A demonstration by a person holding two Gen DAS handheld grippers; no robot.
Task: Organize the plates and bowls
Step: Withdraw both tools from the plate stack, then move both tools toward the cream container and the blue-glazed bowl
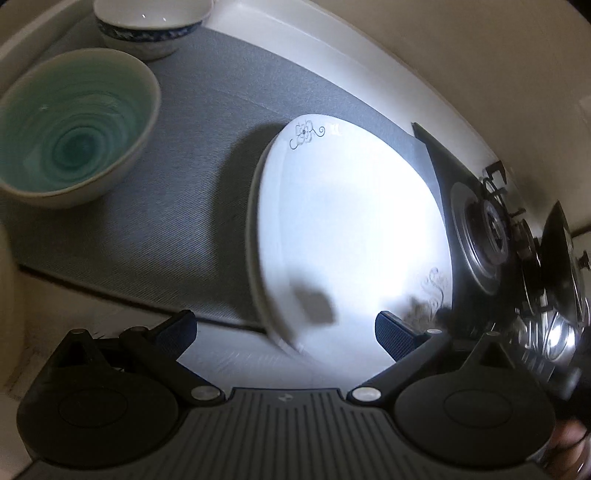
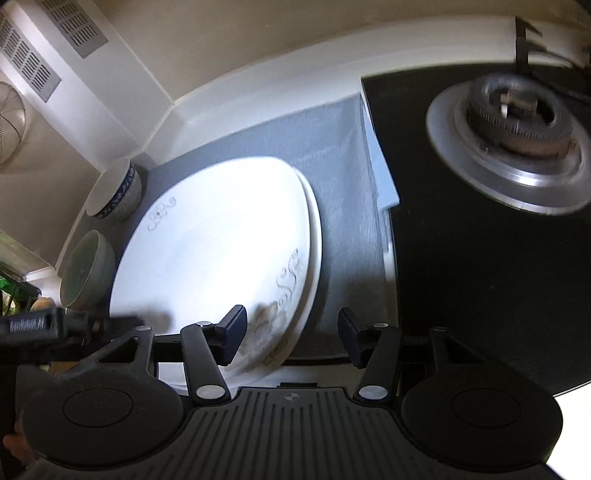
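A grey mat (image 1: 207,158) covers a white counter (image 1: 295,40) that curves up into a cream wall (image 1: 461,55). Just beside the mat lies a black glass hob (image 2: 480,266) with a round gas burner (image 2: 517,122). White vent grilles (image 2: 29,62) sit in the corner. Bright light glares off the surfaces.

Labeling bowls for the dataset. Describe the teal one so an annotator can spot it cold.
Start at the grey mat beside the black stove. Left of the stacked white plates stand two bowls near the mat's far corner. The teal bowl is the nearer, larger one, swirled green inside; the other bowl is white with a blue-patterned band.
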